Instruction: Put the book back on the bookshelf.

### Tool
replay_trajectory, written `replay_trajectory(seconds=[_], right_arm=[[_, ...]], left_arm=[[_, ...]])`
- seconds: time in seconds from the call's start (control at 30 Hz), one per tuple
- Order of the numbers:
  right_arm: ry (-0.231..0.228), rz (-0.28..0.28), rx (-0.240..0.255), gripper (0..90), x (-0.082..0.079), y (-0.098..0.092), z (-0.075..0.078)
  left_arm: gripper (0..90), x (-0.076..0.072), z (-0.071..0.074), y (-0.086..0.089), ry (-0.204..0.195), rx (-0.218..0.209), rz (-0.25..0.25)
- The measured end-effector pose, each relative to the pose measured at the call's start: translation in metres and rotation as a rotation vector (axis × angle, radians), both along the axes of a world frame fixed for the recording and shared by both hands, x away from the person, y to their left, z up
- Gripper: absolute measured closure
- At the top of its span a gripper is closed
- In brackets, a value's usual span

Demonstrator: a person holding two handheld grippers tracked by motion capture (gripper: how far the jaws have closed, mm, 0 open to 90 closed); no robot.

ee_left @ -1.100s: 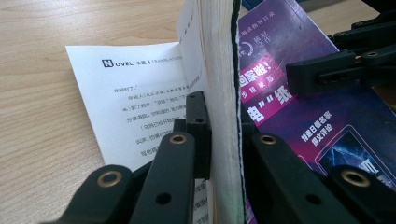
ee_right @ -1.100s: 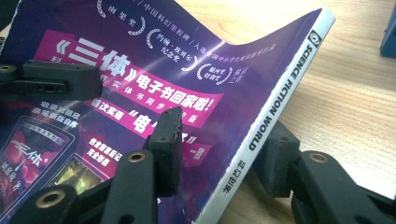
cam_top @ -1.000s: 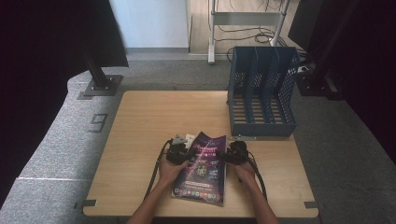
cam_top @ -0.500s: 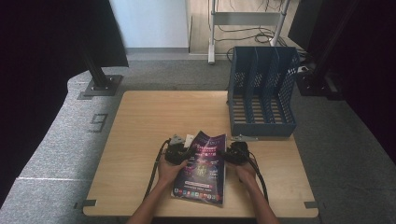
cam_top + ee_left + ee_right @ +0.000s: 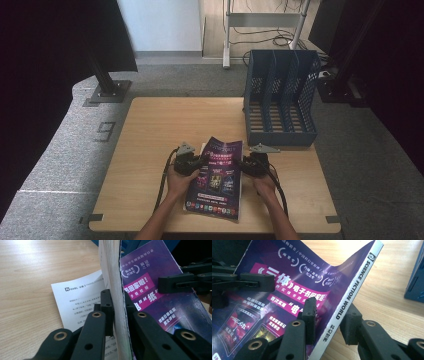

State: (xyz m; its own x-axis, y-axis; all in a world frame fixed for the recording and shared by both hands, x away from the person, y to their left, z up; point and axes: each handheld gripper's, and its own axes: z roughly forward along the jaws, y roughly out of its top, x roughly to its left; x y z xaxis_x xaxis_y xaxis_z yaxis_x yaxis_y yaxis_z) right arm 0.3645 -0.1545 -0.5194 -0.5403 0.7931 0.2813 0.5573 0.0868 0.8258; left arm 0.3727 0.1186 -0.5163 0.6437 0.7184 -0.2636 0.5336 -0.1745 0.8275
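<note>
Two hand-held grippers flank one magazine (image 5: 216, 177) at the near middle of the surface (image 5: 165, 125). The magazine lies with its long axis running from the person toward the far edge, leaning a little to the right at the top, purple cover up and the title end pointing away toward the blue file rack (image 5: 281, 97), which stands well apart at the far right.

The left hand-held gripper (image 5: 196, 164) is clamped on the magazine's open page edge; in the left gripper view its pads (image 5: 107, 308) press both faces of the paper block, which stands raised on edge there, with a loose printed white page (image 5: 75, 302) lying flat beneath.

The right hand-held gripper (image 5: 245, 166) straddles the white spine edge. In the right gripper view one jaw pad (image 5: 310, 315) rests on the cover and the other sits under the spine; these jaws have just been closing, with the spine between them, and the cover bows upward.
</note>
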Motion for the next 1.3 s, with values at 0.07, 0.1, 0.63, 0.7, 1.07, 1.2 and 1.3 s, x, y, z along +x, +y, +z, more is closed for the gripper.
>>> replay_trajectory(seconds=[0.07,0.1,0.63,0.7,1.07,1.2,1.3], right_arm=[[-0.013,0.001,0.003,68.3,-0.001,0.0,0.003],[-0.018,0.001,0.006,68.4,-0.002,0.0,0.004],[-0.095,0.008,0.017,69.3,-0.011,-0.004,0.019],[-0.102,0.009,0.02,69.4,-0.012,-0.004,0.021],[-0.139,0.017,0.018,69.8,-0.017,-0.004,0.029],[-0.144,0.016,0.019,69.9,-0.018,-0.005,0.03],[-0.147,0.016,0.021,70.0,-0.018,-0.006,0.031]], left_arm=[[84.9,0.0,0.003,0.0,-0.003,-0.001,-0.004],[84.9,0.0,0.005,0.0,-0.006,-0.003,-0.005],[85.4,-0.003,0.02,0.002,-0.047,-0.031,-0.016],[85.5,-0.004,0.021,0.002,-0.052,-0.036,-0.019],[85.6,-0.006,0.027,0.004,-0.063,-0.06,-0.022],[85.6,-0.007,0.03,0.004,-0.068,-0.06,-0.027],[85.7,-0.007,0.032,0.003,-0.07,-0.059,-0.027]])
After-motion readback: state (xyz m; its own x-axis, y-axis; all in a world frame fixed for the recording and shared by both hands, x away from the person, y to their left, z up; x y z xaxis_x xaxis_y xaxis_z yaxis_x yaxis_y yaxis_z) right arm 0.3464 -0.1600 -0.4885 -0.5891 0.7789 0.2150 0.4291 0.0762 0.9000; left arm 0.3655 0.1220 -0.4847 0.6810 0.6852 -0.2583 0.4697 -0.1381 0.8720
